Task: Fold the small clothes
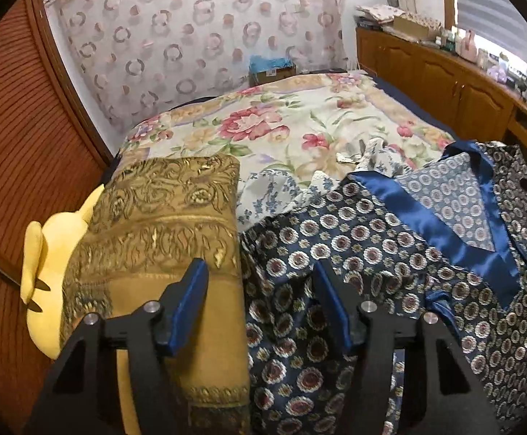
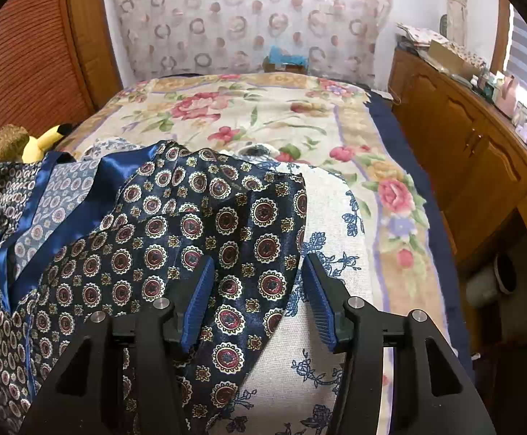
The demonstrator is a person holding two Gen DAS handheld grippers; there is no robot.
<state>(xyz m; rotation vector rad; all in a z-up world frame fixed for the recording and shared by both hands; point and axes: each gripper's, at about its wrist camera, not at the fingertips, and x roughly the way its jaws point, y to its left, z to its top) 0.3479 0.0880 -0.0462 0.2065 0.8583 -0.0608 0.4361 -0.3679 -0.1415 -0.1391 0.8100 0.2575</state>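
Observation:
A navy satin garment with a medallion print and a shiny blue neck band lies spread on the bed. My left gripper is open just above its left edge, next to a gold cushion. In the right wrist view the same garment lies rumpled, its right edge over a white cloth with blue flowers. My right gripper is open, jaws on either side of that right edge, holding nothing.
A gold brocade cushion and a yellow plush toy lie at the bed's left. A floral blanket covers the bed. Wooden cabinets with clutter stand on the right, a louvred door on the left.

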